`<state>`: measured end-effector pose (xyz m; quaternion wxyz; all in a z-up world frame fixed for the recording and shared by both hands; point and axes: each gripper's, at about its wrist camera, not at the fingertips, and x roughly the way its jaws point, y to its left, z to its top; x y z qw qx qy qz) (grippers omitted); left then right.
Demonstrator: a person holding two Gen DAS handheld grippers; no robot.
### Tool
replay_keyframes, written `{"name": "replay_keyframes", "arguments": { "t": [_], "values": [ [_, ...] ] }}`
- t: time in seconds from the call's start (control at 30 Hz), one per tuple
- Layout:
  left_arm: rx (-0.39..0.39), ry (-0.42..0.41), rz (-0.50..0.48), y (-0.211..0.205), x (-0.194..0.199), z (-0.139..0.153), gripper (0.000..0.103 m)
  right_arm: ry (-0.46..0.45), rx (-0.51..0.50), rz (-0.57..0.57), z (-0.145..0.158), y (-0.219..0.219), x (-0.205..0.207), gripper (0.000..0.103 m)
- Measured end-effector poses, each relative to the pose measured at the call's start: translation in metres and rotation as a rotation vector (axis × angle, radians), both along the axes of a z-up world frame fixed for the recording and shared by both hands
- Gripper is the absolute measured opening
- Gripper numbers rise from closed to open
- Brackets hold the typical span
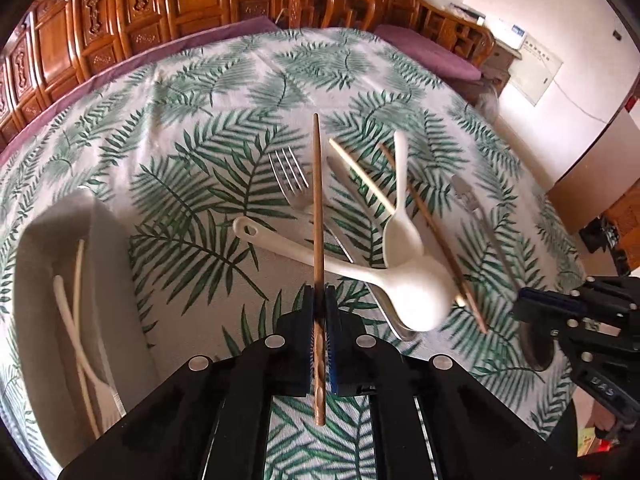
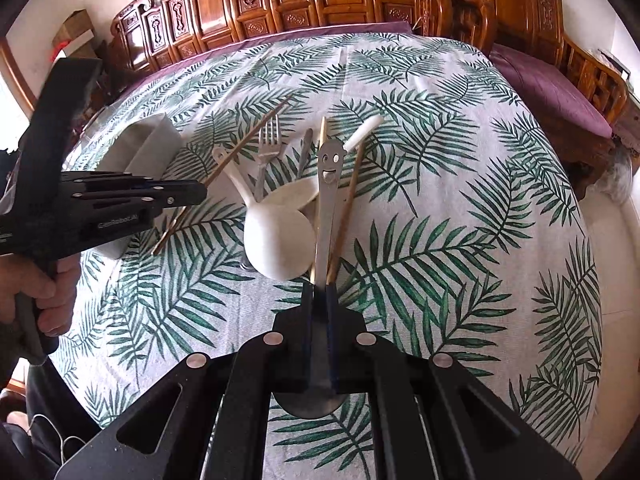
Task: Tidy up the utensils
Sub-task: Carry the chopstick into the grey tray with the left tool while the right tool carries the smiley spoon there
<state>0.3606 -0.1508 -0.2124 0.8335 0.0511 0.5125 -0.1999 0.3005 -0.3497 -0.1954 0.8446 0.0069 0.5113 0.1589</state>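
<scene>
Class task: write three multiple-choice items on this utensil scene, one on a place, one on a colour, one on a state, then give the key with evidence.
1. Where does the organizer tray lie in the left wrist view?
A. Left of the utensil pile
B. Right of the pile
C. On the bench

2. What colour is the large spoon in the pile?
A. Red
B. White
C. Black

3. What is the right gripper doing?
A. Open and holding nothing
B. Shut on a fork
C. Shut on the smiley-handled metal spoon

Key: 1 A, the tray sits at the left edge, the pile at centre. 2 B, its bowl and handle are white. 3 C, the fingers clamp the handle, the face pointing forward.
</scene>
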Motion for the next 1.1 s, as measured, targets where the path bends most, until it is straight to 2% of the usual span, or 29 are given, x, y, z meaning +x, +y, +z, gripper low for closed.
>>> {"name": "replay_keyframes", "arguments": {
  "t": [0.17, 0.53, 0.83, 1.1],
  "values": [
    [-0.020, -0.051, 0.005, 0.011, -0.012, 0.026, 0.004, -0.020, 0.005, 0.006, 0.011, 0.009, -0.002, 0.007],
    [-0.049, -0.113, 0.038, 0.048, -0.033, 0.063, 0.004, -0.052, 0.012, 0.034, 0.033, 0.033, -0.007, 0.007],
    [-0.051, -0.137, 0.094, 0.093, -0.046, 0.075, 0.004, -0.061, 0.013, 0.075, 0.042, 0.063, -0.005, 0.007],
    [-0.063, -0.133, 0.167, 0.138, -0.041, 0.071, 0.004, -0.062, 0.010, 0.104, 0.047, 0.089, 0.003, 0.007]
  ]
}}
